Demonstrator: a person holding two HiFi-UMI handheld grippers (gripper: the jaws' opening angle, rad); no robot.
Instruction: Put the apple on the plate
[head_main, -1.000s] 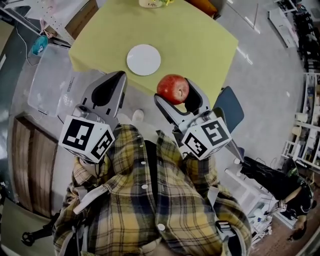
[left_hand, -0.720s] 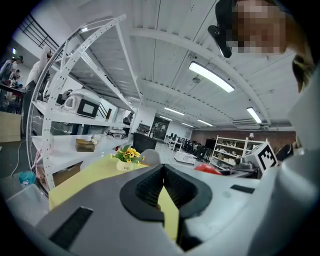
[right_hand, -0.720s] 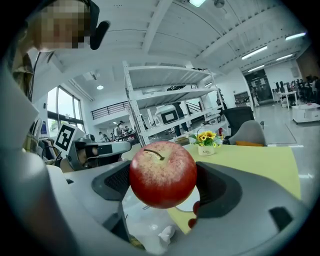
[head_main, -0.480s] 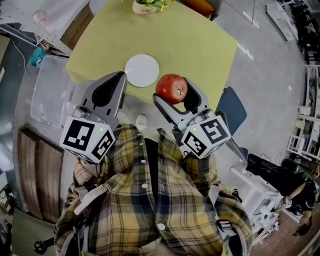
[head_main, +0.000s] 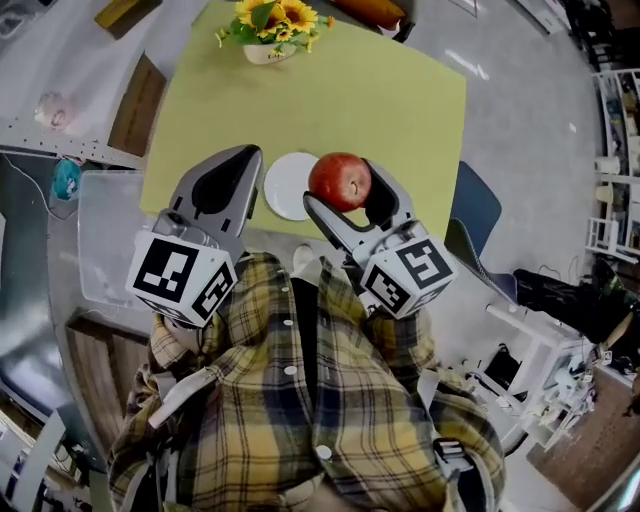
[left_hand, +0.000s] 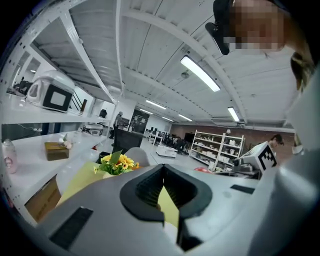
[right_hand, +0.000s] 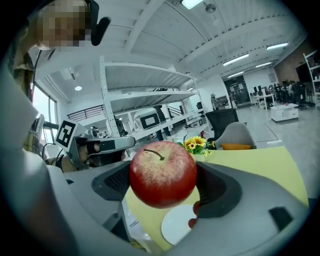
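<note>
Nearer now, the round white plate (head_main: 288, 187) shows beside the glossy red apple (head_main: 340, 181) clamped in the right gripper (head_main: 346, 192) (left gripper (head_main: 240, 160) closed, empty); centre above it, lower gently.

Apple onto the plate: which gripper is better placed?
Right. The right gripper holds the apple between its jaws, close to the plate. The left gripper is shut on nothing and would need a handover.
</note>
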